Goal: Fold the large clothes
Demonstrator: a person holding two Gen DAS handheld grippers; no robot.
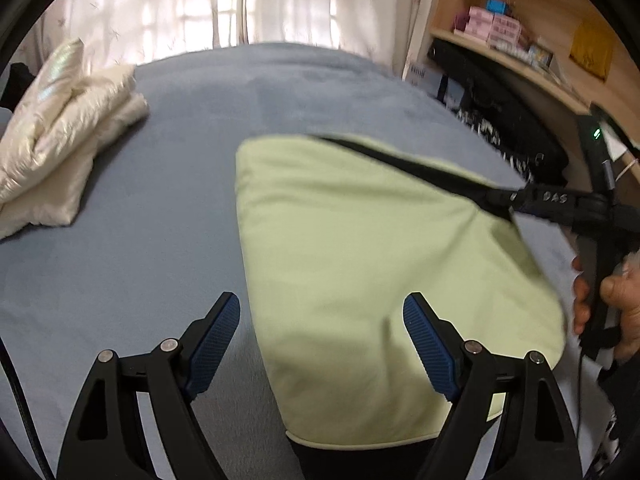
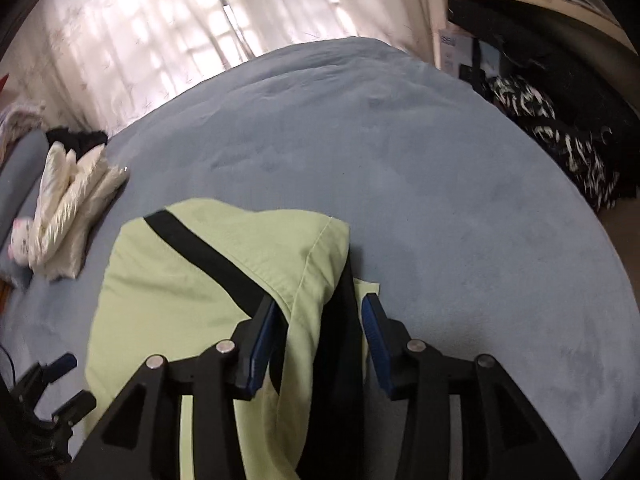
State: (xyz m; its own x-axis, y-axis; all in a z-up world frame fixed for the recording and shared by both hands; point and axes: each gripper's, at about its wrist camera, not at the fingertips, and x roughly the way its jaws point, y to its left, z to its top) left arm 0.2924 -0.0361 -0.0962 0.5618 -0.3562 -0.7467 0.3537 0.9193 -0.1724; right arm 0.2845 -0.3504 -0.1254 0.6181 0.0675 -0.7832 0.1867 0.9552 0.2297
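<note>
A pale green garment point(image 2: 188, 292) with a black stripe lies folded on the near part of a blue-grey bed point(image 2: 440, 200), one fold lifted between the right gripper point(image 2: 320, 320) jaws; the left pad touches the cloth, but whether both pads press it cannot be told. The left gripper point(image 1: 320, 320) hovers just over the garment's near edge, jaws wide and holding nothing. A person's hand point(image 1: 616, 312) grips the right tool. A cream padded jacket point(image 1: 60, 140) sits folded at the bed's left edge, curtains point(image 1: 240, 0) beyond
</note>
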